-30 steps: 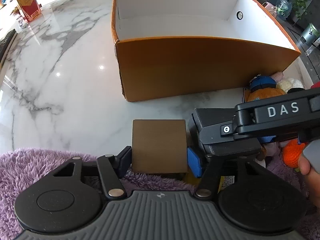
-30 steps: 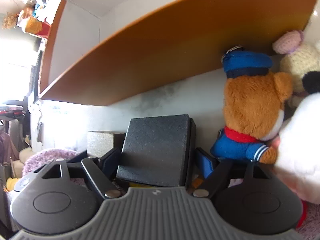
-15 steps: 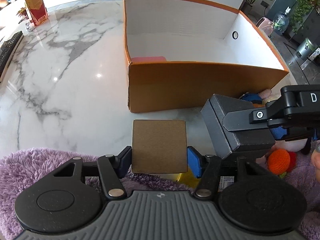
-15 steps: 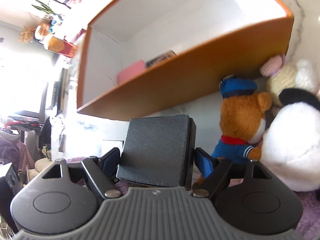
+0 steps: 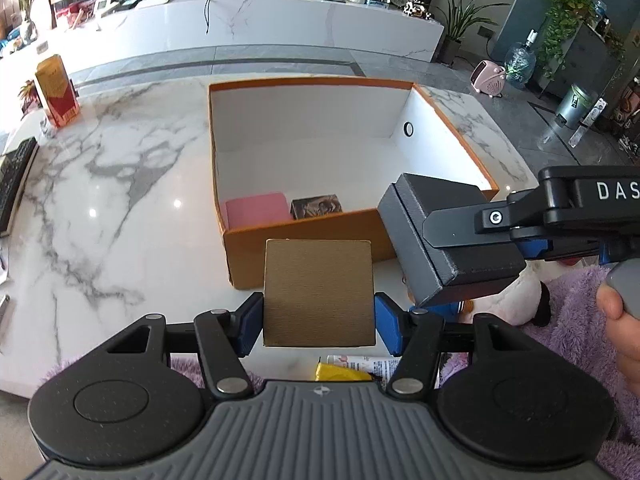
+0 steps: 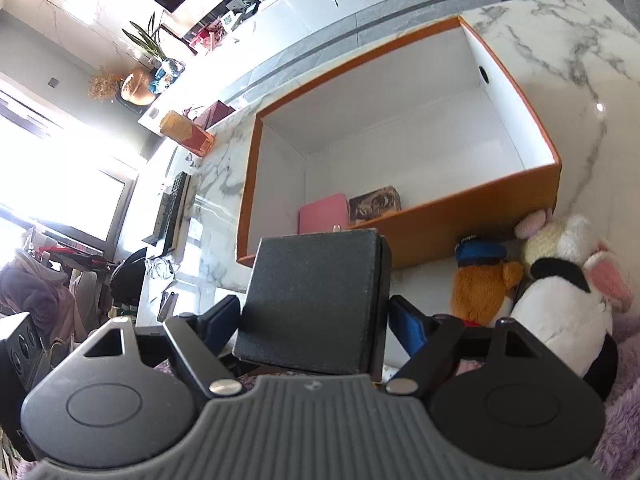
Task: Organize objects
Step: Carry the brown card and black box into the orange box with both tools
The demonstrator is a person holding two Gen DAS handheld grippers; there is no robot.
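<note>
1. Left wrist view: the left hand-held gripper [image 5: 319, 322] pinches a brown square box [image 5: 319, 293] between its blue pads [image 5: 386, 328], held above the marble desk [image 5: 120, 200].
2. Ahead of it stands an open orange cardboard box [image 5: 304, 252] with white inner walls; a pink box [image 5: 256, 210] and a small dark patterned box [image 5: 317, 206] lie inside against the near wall.
3. To the right of the left hand-held gripper, the right hand-held gripper [image 5: 472, 236] clamps a dark grey box [image 5: 440, 208], raised near the orange box's near right corner.
4. Right wrist view: the right hand-held gripper [image 6: 316, 322] grips the dark grey box [image 6: 316, 300] on both sides, tilted, in front of the orange cardboard box [image 6: 480, 216].
5. Ahead and to the right, a brown plush bear in a blue cap [image 6: 482, 280] and a white-and-black plush toy [image 6: 560, 312] lie on the desk against the orange box's outer wall.
6. Purple fluffy fabric [image 6: 624, 420] lies at the lower right.
</note>
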